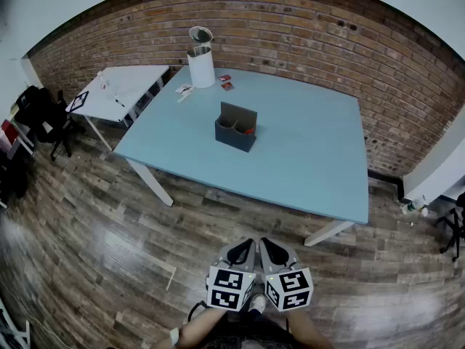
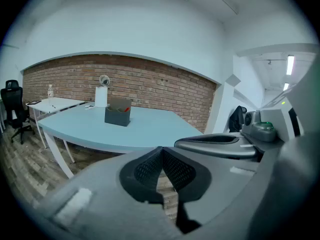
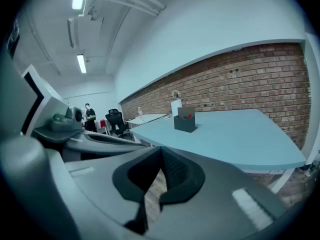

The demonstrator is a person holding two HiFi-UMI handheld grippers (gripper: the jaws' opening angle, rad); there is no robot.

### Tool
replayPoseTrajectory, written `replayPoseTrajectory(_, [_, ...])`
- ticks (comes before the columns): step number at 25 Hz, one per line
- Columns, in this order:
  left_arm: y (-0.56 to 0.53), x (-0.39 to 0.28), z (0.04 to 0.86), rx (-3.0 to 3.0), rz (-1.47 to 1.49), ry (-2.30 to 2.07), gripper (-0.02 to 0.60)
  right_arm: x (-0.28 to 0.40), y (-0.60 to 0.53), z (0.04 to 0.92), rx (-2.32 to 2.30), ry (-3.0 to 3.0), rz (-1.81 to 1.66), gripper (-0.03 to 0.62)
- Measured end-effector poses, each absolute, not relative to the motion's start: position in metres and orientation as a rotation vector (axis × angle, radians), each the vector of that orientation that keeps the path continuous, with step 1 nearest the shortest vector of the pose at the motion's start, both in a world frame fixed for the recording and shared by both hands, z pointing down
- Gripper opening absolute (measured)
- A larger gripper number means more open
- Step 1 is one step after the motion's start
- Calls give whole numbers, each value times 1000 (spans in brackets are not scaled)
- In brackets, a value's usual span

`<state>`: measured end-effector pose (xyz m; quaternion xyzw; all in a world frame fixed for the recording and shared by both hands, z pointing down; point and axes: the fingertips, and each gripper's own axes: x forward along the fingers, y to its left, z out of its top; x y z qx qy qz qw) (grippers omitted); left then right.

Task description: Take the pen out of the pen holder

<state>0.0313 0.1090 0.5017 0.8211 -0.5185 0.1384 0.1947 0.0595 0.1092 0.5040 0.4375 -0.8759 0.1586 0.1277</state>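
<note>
A dark grey pen holder (image 1: 236, 127) stands near the middle of the light blue table (image 1: 305, 166), with a red pen (image 1: 249, 130) in its right side. Both grippers are held close to the person's body over the wooden floor, well short of the table. The left gripper (image 1: 247, 247) and the right gripper (image 1: 267, 246) sit side by side, jaws closed on nothing. In the left gripper view the holder (image 2: 118, 115) is far off beyond the shut left gripper (image 2: 161, 151). From the right gripper (image 3: 161, 151) the holder (image 3: 185, 120) and pen (image 3: 188, 116) are also distant.
A white cylinder (image 1: 201, 64) and small items (image 1: 227, 83) stand at the table's far edge by the brick wall (image 1: 305, 42). A white side table (image 1: 120, 89) and a black chair (image 1: 40, 115) are at the left. A person (image 3: 89, 115) stands far off.
</note>
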Motion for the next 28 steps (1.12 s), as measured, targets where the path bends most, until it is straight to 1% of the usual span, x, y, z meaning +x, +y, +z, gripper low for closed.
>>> replayPoseTrajectory(5, [115,46,502,2290,400,-1471,-2,78,115,502,1261,-2558,485,3])
replayPoseTrajectory(11, [111,54,500,2284,425,-1504,-2,83,117,500,1228,-2590,474,3])
replayPoseTrajectory(28, [95,49,507,2268,474,-1516,-2,82,95,510,1219,-2585,493,3])
